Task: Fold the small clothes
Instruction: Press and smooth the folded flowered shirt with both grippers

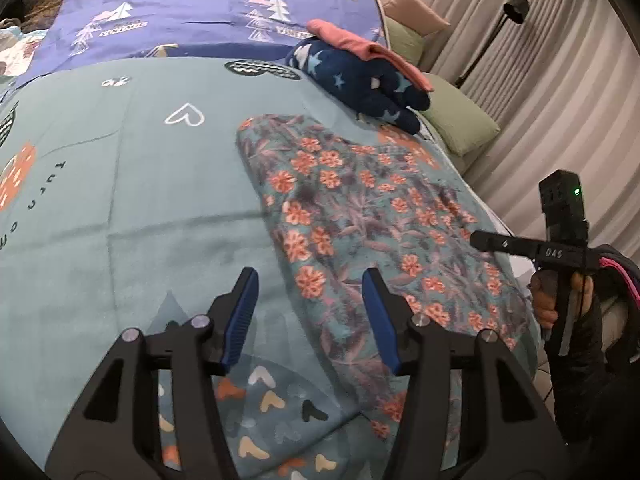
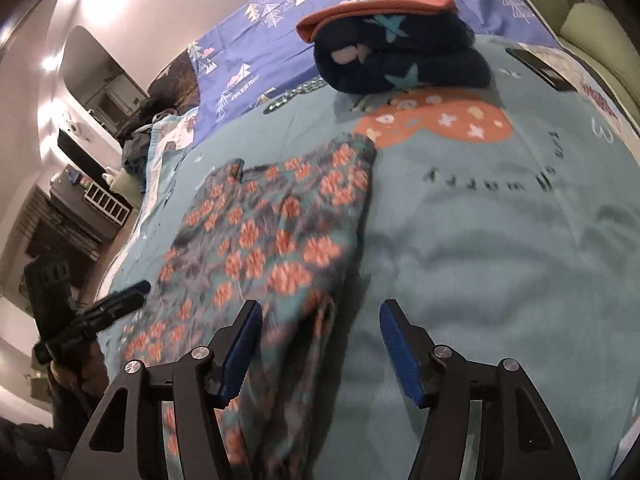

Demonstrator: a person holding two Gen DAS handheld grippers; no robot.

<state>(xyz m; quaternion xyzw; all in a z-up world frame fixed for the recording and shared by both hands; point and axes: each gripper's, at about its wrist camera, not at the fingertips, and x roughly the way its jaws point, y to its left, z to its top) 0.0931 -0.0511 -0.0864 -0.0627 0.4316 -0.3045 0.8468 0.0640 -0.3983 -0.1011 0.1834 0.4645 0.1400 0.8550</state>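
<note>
- Looking over the bed, I count two folded pieces stacked at the far end: a navy star garment (image 1: 360,84) with a pink one (image 1: 360,46) on top.
- My floral garment (image 1: 376,232) lies flat on the teal blanket (image 1: 140,200), seemingly part-folded, not finished.
- Left gripper (image 1: 310,316) and right gripper (image 2: 320,348) tilt downward over its near edge, jaws apart, holding nothing.

Flowered garment (image 1: 360,216) lies on blanket (image 1: 140,200), folded pile (image 1: 360,76) behind.

Left tool (image 1: 310,300), right tool (image 2: 320,332): jaws apart, empty, apparently angled downward.
</note>
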